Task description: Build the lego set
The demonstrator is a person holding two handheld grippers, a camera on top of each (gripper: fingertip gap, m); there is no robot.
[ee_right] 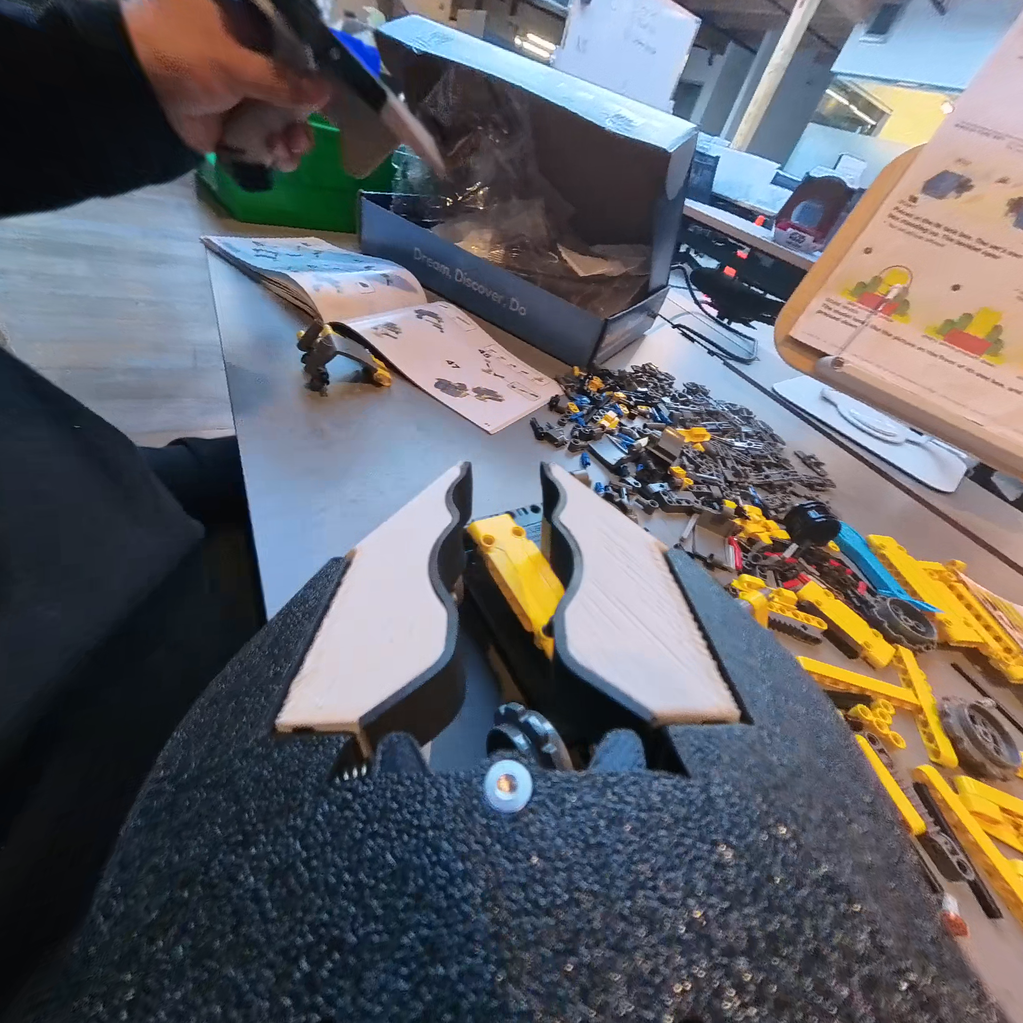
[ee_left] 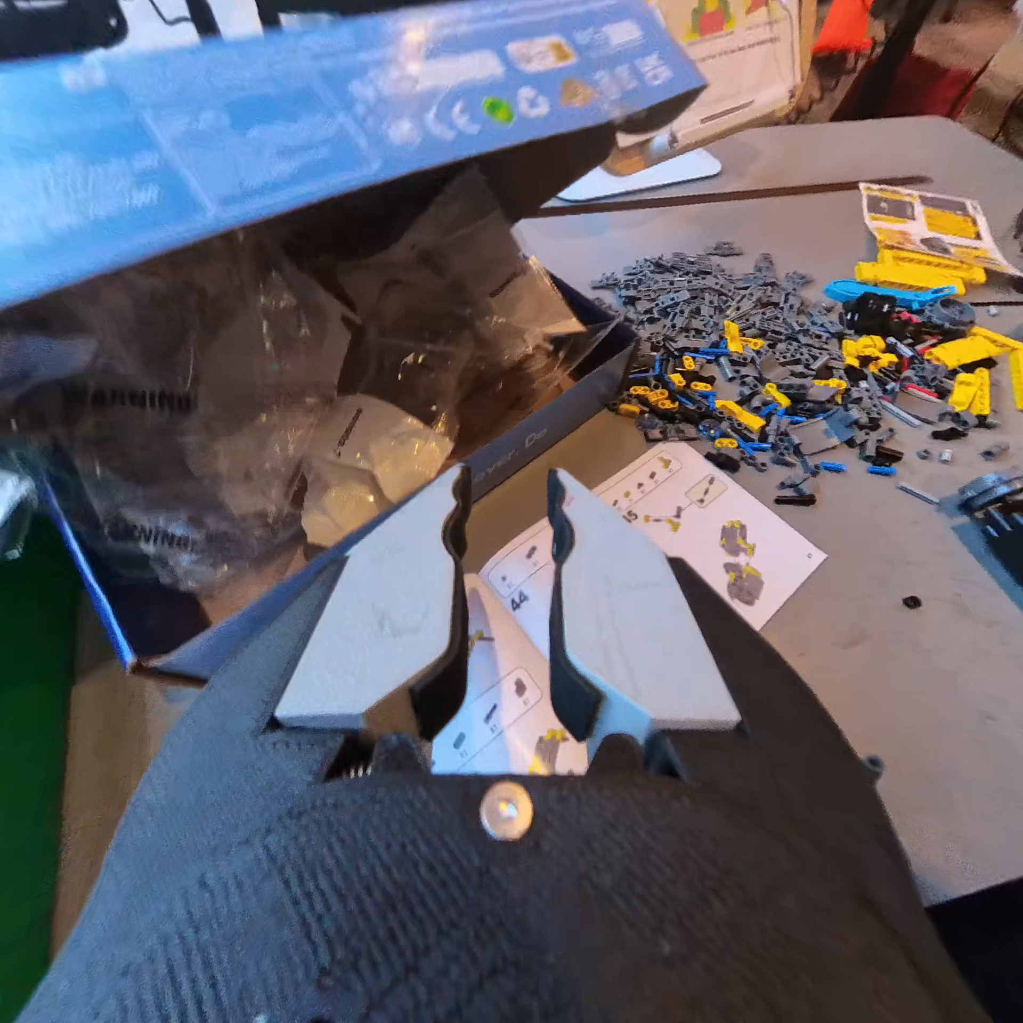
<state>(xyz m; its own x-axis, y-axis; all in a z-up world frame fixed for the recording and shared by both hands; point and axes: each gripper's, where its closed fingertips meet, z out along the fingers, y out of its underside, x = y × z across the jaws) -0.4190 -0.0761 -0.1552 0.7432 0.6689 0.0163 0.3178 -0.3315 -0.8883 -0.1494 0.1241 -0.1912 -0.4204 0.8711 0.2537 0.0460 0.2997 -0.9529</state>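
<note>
My left gripper (ee_left: 506, 487) is open and empty. It hovers over an open instruction booklet (ee_left: 719, 531), just in front of an open dark blue box (ee_left: 553, 420) stuffed with clear plastic bags (ee_left: 332, 360). The right wrist view shows it in a hand (ee_right: 221, 94), tips (ee_right: 426, 149) pointing into the box (ee_right: 470, 288). My right gripper (ee_right: 506, 481) is shut on a yellow and black brick assembly (ee_right: 515, 575), held low over the grey table (ee_right: 332, 470). A black toothed wheel (ee_right: 526, 730) shows at the base of its fingers.
A pile of grey, blue and yellow building parts (ee_right: 692, 443) covers the table to the right, also seen from the left wrist (ee_left: 775, 343). A small grey-yellow assembly (ee_right: 332, 354) sits on the booklet (ee_right: 443, 354). A green bin (ee_right: 299, 188) and a standing instruction sheet (ee_right: 941, 221) flank the box. The grippers' ends are close to 35 cm from one another. The black toothed wheel (ee_right: 526, 730) lies some 9 cm from my right tips, 40 cm from my left tips.
</note>
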